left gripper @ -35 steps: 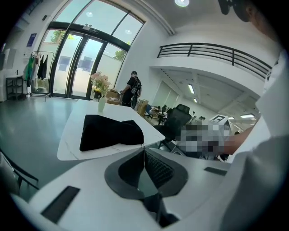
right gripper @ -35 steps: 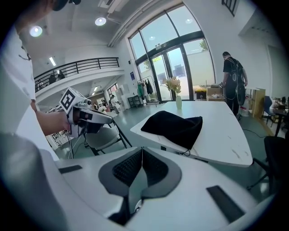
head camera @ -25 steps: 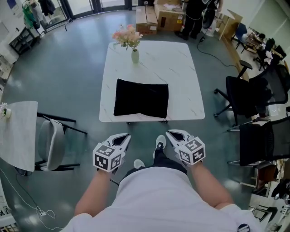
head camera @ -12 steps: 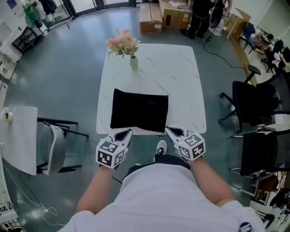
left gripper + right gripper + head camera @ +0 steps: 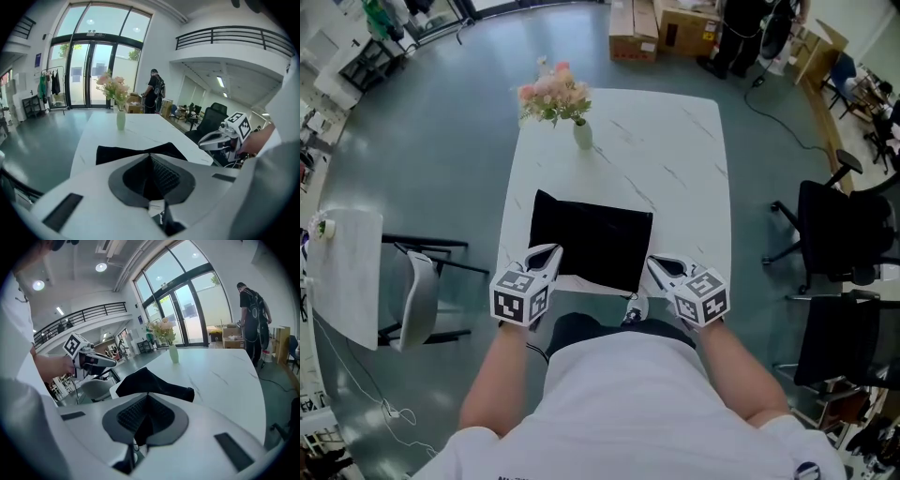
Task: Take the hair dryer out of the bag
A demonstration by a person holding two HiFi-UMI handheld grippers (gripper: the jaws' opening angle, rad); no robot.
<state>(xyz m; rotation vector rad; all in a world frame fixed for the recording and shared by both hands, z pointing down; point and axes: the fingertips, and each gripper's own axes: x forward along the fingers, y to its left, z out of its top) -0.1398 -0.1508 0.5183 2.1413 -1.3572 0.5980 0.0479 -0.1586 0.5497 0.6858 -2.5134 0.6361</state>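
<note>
Overhead, a black bag (image 5: 592,239) lies on a white table (image 5: 675,141); left gripper (image 5: 549,253) and right gripper (image 5: 657,266) hover at its near corners, jaws closed, empty.

a white counter (image 5: 684,169) with faint grey veins, rectangular with rounded corners. a flat black bag (image 5: 592,239) lies on its near half, left of centre, and its lower edge reaches the counter's near edge. towards the far left corner stands a small pale vase (image 5: 582,134), upright and well apart from the bag, holding pink flowers (image 5: 555,94). the right half of the top is bare.
</note>
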